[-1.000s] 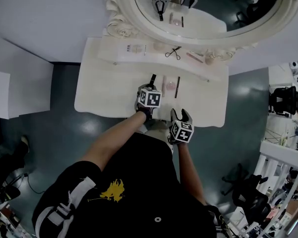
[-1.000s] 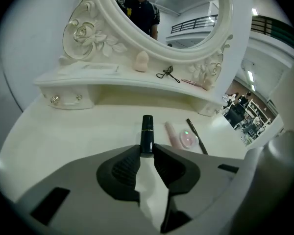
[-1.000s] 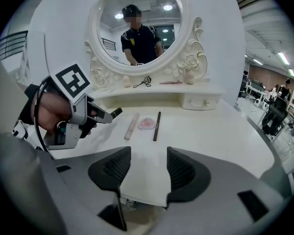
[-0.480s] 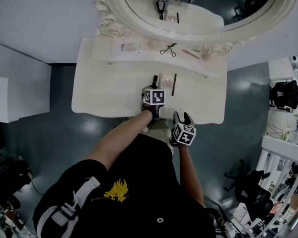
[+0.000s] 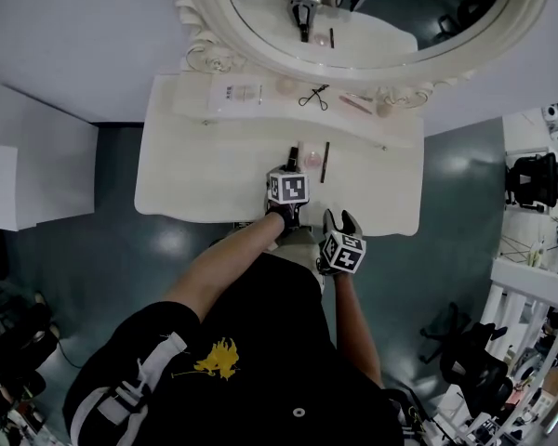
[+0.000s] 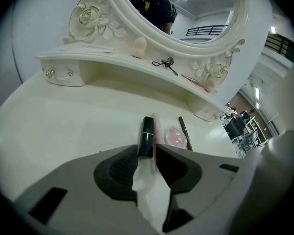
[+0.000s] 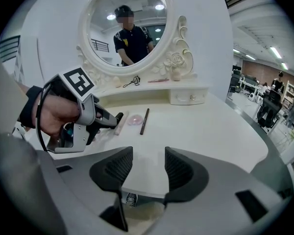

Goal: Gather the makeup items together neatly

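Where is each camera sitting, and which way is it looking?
Head view: on the person's head, looking down at the table; both arms, left gripper and right gripper show.
Left gripper view: on the left gripper, facing the mirror; its jaws, just opening, flank the lipstick.
Right gripper view: on the right gripper, facing the mirror; its empty jaws, just closing partway, and the left hand show.
Shared: both gripper views see the lipstick.

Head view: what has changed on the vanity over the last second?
The left gripper carried the black lipstick rightward, to beside the pink tube; its jaws have just been opening around it. The right gripper, empty, jaws just closing a little, stayed at the table edge. Compact and pencil unmoved.
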A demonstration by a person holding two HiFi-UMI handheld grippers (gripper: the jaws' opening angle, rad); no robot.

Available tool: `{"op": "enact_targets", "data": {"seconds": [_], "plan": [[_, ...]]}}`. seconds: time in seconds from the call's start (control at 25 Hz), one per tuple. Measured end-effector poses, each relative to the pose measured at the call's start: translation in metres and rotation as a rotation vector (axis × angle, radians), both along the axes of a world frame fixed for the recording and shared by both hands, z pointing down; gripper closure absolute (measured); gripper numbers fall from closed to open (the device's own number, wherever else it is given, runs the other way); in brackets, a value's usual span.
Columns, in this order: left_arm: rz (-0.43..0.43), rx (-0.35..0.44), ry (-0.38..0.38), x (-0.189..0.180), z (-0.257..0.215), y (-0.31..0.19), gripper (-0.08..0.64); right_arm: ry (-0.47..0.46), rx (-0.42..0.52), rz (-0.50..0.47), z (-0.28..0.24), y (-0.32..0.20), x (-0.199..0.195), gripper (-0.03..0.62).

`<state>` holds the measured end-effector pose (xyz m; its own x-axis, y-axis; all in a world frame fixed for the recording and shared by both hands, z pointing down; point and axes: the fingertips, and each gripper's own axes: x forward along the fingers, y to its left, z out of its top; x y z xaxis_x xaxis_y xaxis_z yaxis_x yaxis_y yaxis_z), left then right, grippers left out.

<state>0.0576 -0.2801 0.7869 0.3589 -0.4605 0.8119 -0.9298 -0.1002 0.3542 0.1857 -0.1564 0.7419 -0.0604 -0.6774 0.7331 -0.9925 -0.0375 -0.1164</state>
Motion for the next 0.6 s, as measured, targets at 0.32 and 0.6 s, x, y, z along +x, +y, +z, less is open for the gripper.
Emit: {"op": "enact_targets", "data": {"seconds": [0.32, 0.6], "plan": [[0.048, 0.038, 0.042, 0.009, -0.010, 0.004, 0.414, -0.001, 0.011, -0.006, -0.004, 0.002, -0.008, 0.371], [0.156, 0.223, 0.040, -0.013, -0.057, 0.001, 0.416, 0.023, 0.103, 0.043, -0.040, 0.002, -0.001, 0.385]]}}
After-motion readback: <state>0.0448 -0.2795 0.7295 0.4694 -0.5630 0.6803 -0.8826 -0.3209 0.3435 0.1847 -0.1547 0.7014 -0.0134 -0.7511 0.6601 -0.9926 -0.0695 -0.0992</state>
